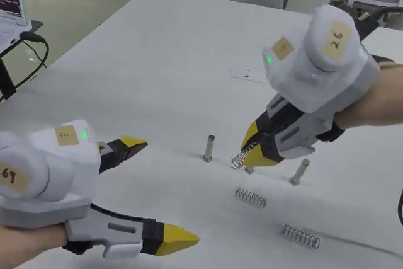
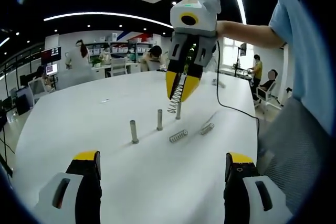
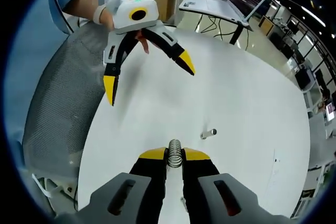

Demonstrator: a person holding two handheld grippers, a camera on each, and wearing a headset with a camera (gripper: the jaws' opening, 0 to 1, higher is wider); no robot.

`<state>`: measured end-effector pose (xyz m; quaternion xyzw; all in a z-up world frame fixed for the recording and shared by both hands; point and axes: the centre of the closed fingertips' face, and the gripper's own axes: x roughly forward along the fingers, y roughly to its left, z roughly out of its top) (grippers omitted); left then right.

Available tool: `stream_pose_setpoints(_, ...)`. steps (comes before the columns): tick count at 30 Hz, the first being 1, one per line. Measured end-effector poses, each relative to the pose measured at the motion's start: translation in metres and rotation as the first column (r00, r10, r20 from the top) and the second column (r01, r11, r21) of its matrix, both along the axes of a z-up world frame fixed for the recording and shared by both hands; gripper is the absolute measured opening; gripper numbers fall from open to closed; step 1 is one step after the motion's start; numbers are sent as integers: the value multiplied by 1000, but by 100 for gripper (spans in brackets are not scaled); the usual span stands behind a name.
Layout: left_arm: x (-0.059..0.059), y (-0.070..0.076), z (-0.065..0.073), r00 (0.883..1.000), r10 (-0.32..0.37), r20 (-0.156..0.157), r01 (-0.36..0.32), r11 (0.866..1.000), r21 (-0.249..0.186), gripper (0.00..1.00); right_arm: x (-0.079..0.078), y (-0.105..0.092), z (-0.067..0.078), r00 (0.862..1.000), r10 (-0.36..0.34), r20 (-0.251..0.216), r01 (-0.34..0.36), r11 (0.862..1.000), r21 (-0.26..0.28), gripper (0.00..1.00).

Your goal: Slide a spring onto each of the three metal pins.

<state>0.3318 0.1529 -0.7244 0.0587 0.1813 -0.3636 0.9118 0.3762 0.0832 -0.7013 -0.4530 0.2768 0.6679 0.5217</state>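
R claw (image 1: 257,150) pinched tight on spring (image 1: 241,157). Coil pokes past tips, tilted, low end just beside mid pin (image 1: 249,169); can't tell if threaded. Left pin (image 1: 208,148) and right pin (image 1: 300,172) upright, bare. Spare spring (image 1: 250,196) and 2nd spare spring (image 1: 301,236) flat on counter (image 1: 157,61), near pins. L claw (image 1: 160,190) wide open, empty, well apart from pins.

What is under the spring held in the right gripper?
A metal pin stands below the spring in the right gripper. In the head view the jaws cover its top, so whether the spring is on it is unclear.
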Motion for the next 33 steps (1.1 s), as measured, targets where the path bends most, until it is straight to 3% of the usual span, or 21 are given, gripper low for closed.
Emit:
stream_pose_setpoints(6,3,4,-2,1000,18,1,-18,1000,-1,96,24,8,1,999,24,31,-23,999,-44,8)
stream_pose_setpoints(16,3,3,-5,1000,15,-6,-15,1000,-3,95,49,27,-3,997,54,53,-50,995,-85,8)
stream_pose_setpoints(23,4,4,-6,1000,17,-10,-17,1000,-4,94,57,37,-11,996,71,50,-64,990,-122,8)
stream_pose_setpoints(33,4,4,-7,1000,22,-13,-22,1000,-8,94,57,41,-21,995,94,35,-86,980,-177,8)
